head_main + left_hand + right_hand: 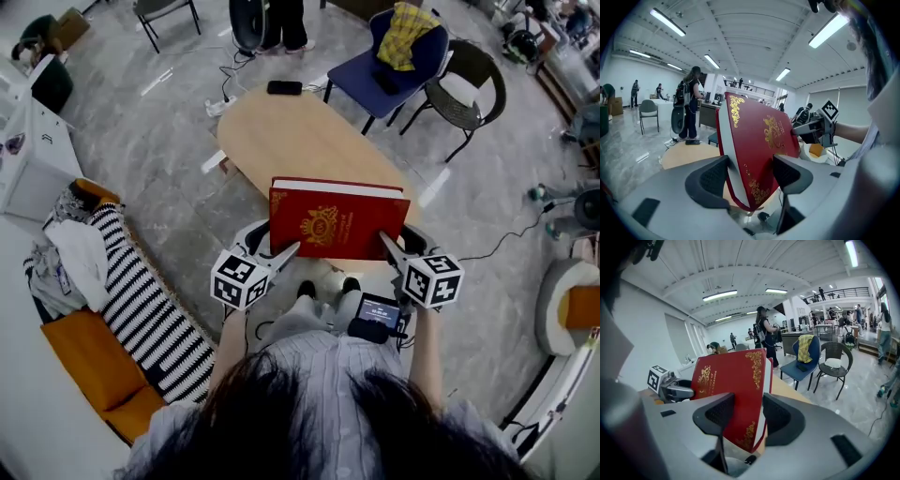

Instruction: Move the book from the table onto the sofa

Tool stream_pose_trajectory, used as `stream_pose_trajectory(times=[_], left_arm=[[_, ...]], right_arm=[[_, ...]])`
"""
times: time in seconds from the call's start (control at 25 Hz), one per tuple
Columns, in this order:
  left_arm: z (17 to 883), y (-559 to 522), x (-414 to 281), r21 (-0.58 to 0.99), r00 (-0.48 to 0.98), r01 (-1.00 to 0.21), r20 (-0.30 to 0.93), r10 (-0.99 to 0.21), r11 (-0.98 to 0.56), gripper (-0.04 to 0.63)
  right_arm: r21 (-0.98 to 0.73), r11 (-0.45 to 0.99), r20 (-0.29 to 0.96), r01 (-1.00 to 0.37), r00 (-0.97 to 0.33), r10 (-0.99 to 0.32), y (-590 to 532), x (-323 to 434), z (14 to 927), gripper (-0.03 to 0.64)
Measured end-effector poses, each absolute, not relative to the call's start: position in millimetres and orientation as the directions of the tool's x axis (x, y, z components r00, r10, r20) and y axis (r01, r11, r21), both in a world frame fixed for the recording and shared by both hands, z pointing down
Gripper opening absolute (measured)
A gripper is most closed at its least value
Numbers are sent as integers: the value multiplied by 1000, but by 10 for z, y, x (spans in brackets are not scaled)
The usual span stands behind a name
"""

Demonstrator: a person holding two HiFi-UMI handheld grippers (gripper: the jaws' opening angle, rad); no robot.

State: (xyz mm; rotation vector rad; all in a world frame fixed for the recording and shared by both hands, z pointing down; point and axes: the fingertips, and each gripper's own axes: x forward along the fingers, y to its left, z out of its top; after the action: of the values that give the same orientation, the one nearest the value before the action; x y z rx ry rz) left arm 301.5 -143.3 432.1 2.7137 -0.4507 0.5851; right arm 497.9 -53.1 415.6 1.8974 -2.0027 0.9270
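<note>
Beyond the person's head [342, 427], left gripper [284, 253] and right gripper [392, 246] jaws clamp the book [337, 220] by its lower corners; sofa [89, 361] lies at 8 o'clock, nearer the left.

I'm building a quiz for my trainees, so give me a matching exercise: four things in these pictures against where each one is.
Things:
1. thick red hardcover book with gold print
2. flat black device
3. yellow checked cloth
4. black-and-white striped fabric

Places:
A. on the blue padded chair
B. on the orange sofa
C. gripped by the left gripper and right gripper
D. on the oval wooden table

Pairs: 1-C, 2-D, 3-A, 4-B
</note>
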Motion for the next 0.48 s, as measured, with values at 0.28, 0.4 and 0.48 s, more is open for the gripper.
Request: stream_pose_trajectory(times=[0.28, 0.4, 0.48], left_arm=[[4125, -1349, 2914, 231, 826, -488, 434, -360, -842, 302], [4105, -1258, 2807, 210, 790, -548, 449, -418, -809, 302], [4096, -1156, 2769, 205, 762, -593, 455, -461, -778, 302]], right_arm=[[-315, 100, 544, -944, -266, -795, -720, 5007, 4064, 204], [-316, 164, 536, -934, -319, -781, -756, 4931, 4066, 202], [-313, 212, 536, -926, -357, -765, -774, 4914, 4062, 202]])
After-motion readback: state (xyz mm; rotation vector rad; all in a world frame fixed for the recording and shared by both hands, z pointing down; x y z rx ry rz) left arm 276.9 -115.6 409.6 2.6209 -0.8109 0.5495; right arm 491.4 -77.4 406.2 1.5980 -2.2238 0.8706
